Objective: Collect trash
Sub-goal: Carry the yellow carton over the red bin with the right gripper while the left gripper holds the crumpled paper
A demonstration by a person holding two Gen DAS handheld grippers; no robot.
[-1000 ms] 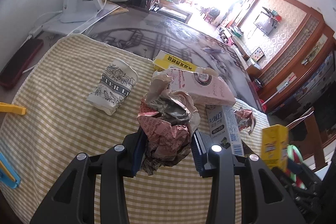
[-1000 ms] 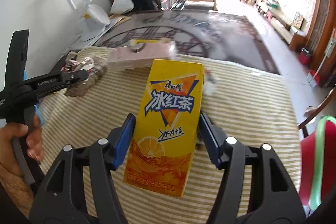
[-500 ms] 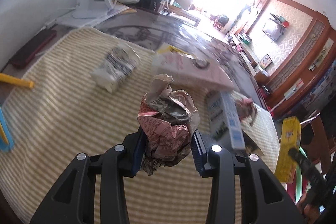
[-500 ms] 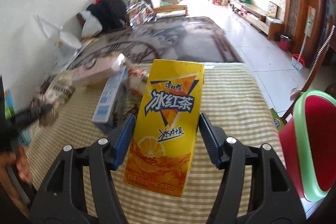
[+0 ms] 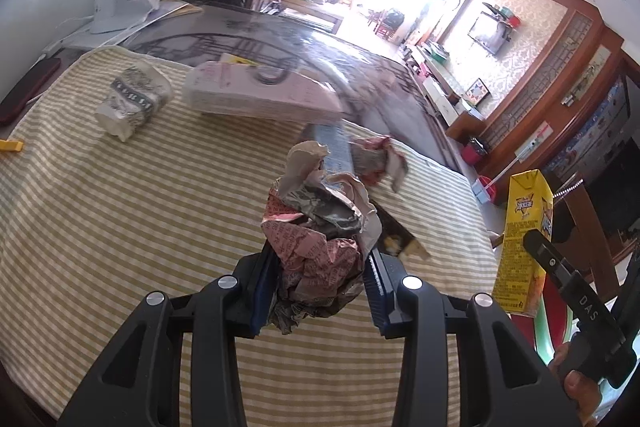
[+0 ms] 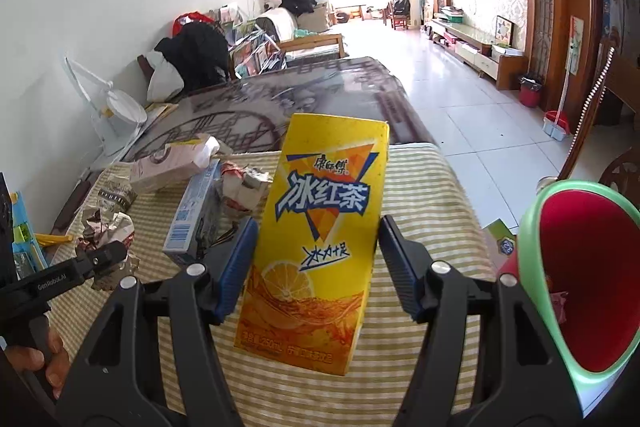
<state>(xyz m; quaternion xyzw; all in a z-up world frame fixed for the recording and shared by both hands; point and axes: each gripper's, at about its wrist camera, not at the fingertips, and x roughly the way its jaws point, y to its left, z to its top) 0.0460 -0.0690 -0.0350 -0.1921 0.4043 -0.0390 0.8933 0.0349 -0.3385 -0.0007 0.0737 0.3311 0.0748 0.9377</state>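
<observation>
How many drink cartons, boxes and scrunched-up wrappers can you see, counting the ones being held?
Drink cartons: 1, the yellow carton in the right gripper.
Boxes: 2, the pink box, the blue box.
Scrunched wrappers: 2, the held wrapper in the left gripper, the loose wrapper by the blue box.
Total: 5.

The left hand-held gripper (image 5: 318, 289) is black moulded plastic with ribbed blue pads (image 5: 262, 291) and round silver screws. The right hand-held gripper (image 6: 316, 267) matches it; its side arm carries white "DAS" lettering, the left's "GenRobot.AI".
</observation>
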